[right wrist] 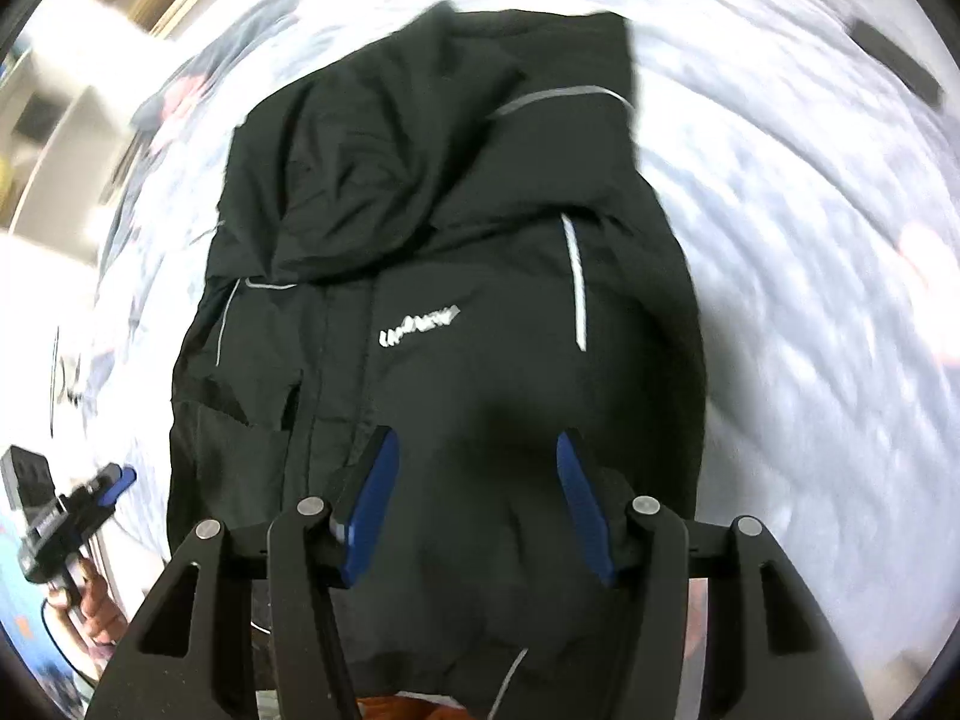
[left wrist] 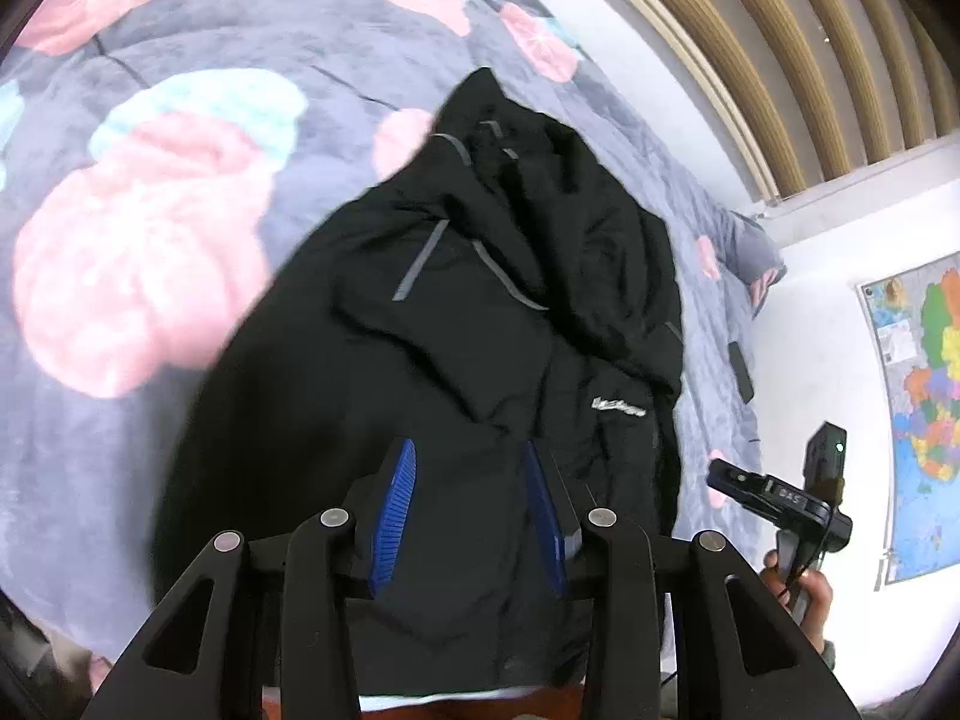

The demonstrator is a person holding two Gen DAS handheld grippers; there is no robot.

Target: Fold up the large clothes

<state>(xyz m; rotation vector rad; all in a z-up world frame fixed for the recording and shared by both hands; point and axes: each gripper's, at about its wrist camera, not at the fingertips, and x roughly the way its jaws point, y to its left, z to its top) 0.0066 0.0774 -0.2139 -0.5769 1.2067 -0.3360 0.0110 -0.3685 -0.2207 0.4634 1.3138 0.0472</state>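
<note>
A large black jacket [left wrist: 480, 324] with grey reflective stripes and a white chest logo lies on a bed, hood bunched at the far end. It also shows in the right wrist view [right wrist: 444, 276]. My left gripper [left wrist: 471, 456] is open with blue pads, hovering over the jacket's near hem. My right gripper [right wrist: 477, 450] is open too, above the jacket's lower front, holding nothing. The right gripper also appears in the left wrist view [left wrist: 780, 498], and the left gripper in the right wrist view [right wrist: 72, 510], both beside the jacket.
The bed has a grey blanket [left wrist: 180, 192] with pink and teal fruit prints. A dark phone-like object [left wrist: 741, 371] lies on the blanket right of the jacket. A slatted headboard [left wrist: 780, 60] and a wall map [left wrist: 924, 408] are at right.
</note>
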